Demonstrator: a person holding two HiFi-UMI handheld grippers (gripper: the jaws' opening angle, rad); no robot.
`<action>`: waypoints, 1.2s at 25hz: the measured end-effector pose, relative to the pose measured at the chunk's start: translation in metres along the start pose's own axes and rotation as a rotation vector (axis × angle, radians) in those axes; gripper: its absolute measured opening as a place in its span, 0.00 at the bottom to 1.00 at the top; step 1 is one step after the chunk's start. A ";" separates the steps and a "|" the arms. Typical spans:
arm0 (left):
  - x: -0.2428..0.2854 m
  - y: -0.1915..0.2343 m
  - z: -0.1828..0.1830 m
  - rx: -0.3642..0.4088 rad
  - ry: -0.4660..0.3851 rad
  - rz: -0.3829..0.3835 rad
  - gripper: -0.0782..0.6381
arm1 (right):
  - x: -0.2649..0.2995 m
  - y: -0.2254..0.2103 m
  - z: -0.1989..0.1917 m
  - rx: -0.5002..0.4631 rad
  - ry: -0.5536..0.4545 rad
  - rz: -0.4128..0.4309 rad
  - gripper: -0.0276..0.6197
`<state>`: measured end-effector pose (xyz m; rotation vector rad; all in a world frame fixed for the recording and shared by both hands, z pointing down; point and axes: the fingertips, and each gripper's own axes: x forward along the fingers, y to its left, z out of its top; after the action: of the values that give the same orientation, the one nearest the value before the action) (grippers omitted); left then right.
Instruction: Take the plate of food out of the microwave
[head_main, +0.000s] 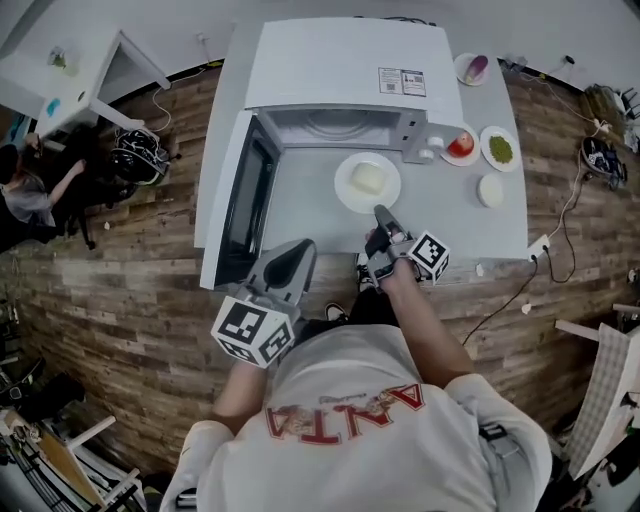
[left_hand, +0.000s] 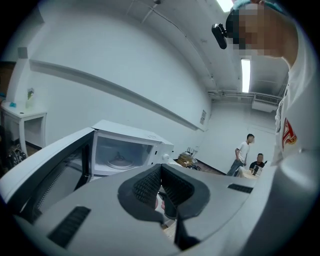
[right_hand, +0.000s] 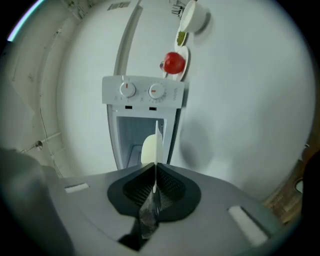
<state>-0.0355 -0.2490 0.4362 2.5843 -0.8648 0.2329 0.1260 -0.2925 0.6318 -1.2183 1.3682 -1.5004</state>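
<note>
Worktop (head_main: 455, 228), grey, carries the microwave (head_main: 340, 70). Its door (head_main: 243, 200) is swung open to the left and the cavity is bare except for the turntable (left_hand: 120, 161).

Plate (head_main: 345, 192): out of the cavity, just in front of the opening, above the worktop. Cannot tell whether it rests on the surface or is lifted clear. A pale block of food (head_main: 369, 177) sits at its centre.

Right gripper (head_main: 380, 212): reaches in from the near side, jaws clamped on the plate's near rim. In the right gripper view (right_hand: 155, 172) the plate (right_hand: 159, 140) shows edge-on as a thin white line pinched between the ribbed pads. The food (right_hand: 148, 150) lies on its left face. The control panel with its two knobs (right_hand: 127, 90) is straight ahead.

Left gripper (head_main: 303, 248): held low in front of the open door, apart from the plate. In the left gripper view (left_hand: 161, 170) the jaws are together at the tips with nothing between them, aimed past the door edge toward the cavity.

Right of the microwave, on the worktop:
- a dish with a red item (head_main: 461, 146), beside the control panel
- a dish of green food (head_main: 500, 150)
- a white bowl (head_main: 490, 190)
- a dish with a purple item (head_main: 472, 68), further back

Two people (left_hand: 245, 150) stand or sit far off in the room in the left gripper view.
</note>
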 end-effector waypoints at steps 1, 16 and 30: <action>0.002 -0.006 -0.001 0.004 0.005 -0.020 0.12 | -0.011 -0.004 0.003 0.008 -0.019 -0.004 0.07; 0.037 -0.077 -0.024 0.053 0.073 -0.204 0.12 | -0.135 -0.059 0.112 0.076 -0.348 -0.088 0.07; 0.063 -0.073 -0.023 0.051 0.101 -0.192 0.12 | -0.132 -0.087 0.150 0.158 -0.387 -0.137 0.07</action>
<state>0.0581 -0.2204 0.4509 2.6554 -0.5779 0.3307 0.3104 -0.1943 0.6935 -1.4338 0.9107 -1.3458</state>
